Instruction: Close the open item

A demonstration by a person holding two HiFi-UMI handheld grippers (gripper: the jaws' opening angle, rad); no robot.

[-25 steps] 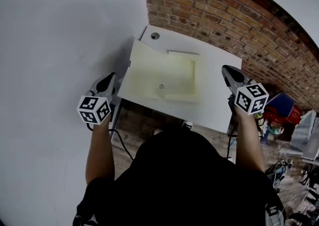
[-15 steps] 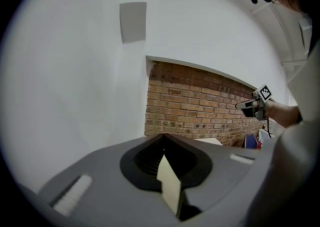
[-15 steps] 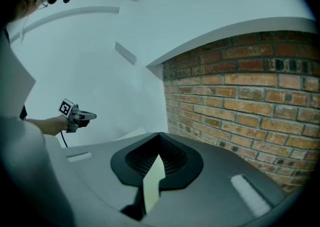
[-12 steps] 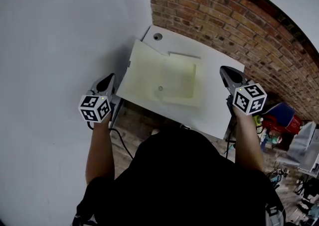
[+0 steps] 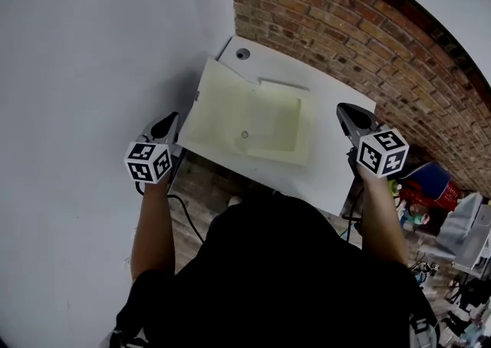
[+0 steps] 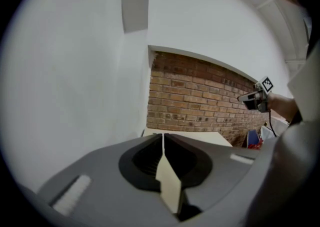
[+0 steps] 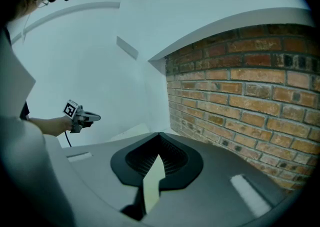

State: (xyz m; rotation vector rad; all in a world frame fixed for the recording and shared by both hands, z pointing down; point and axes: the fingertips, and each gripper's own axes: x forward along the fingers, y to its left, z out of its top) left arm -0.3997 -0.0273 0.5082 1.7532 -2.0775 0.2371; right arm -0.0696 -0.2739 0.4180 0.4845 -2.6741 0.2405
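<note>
On the white tabletop (image 5: 334,156), in the head view, I saw the pale yellow item (image 5: 230,120) lying spread open across the tabletop's left half, in the corner between a white wall (image 5: 92,47) and a brick wall (image 5: 360,40). The left tongs (image 5: 170,118) hung just off the tabletop's left edge and the right tongs (image 5: 345,109) over its right edge, both clear of the item.

In the left gripper view, the left tongs (image 6: 163,136) were pressed together with nothing between them, a strip of tabletop (image 6: 195,137) beyond their tips.

In the right gripper view, the right tongs (image 7: 159,134) were likewise closed and empty, pointing along the tabletop toward the corner.
</note>
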